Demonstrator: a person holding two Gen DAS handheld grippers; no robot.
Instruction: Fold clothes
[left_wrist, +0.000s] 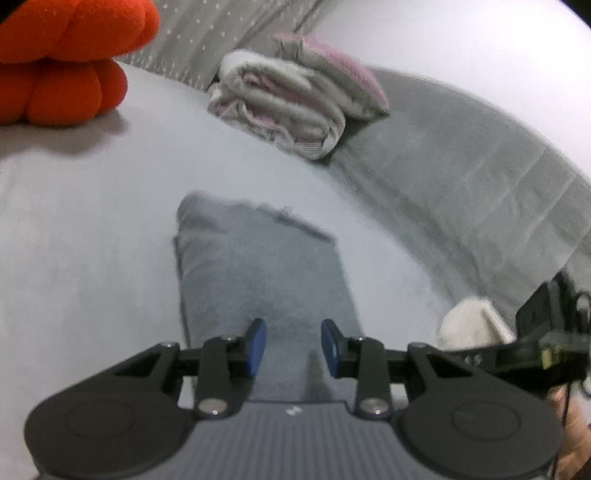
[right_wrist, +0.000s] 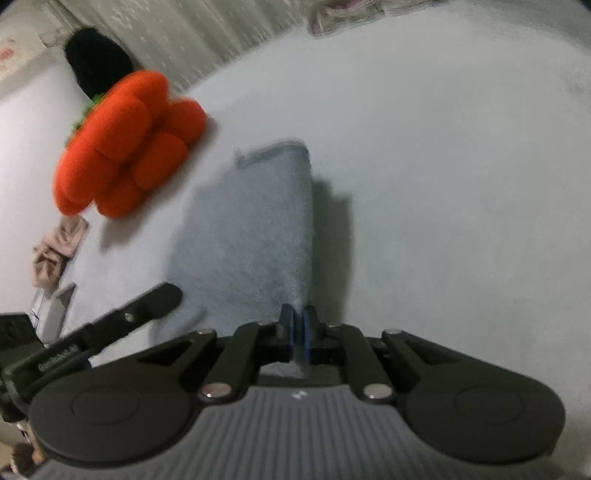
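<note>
A grey towel (left_wrist: 258, 273) lies folded into a long strip on the pale bed sheet (left_wrist: 85, 236). My left gripper (left_wrist: 293, 347) hovers over the towel's near end, its blue pads (left_wrist: 258, 345) apart and open, with grey cloth showing in the gap. In the right wrist view the same towel (right_wrist: 251, 229) stretches away from me. My right gripper (right_wrist: 298, 332) is shut on the towel's near right edge, a thin pale strip of cloth showing between the pads. The left gripper's black finger (right_wrist: 155, 299) rests by the towel's near left side.
An orange plush cushion (left_wrist: 62, 62) (right_wrist: 125, 144) sits on the sheet far left. A folded pink and white blanket pile (left_wrist: 291, 103) lies at the back, with a grey quilt (left_wrist: 461, 192) to its right. A small white cloth (left_wrist: 469, 325) lies near the right gripper's body (left_wrist: 546, 332).
</note>
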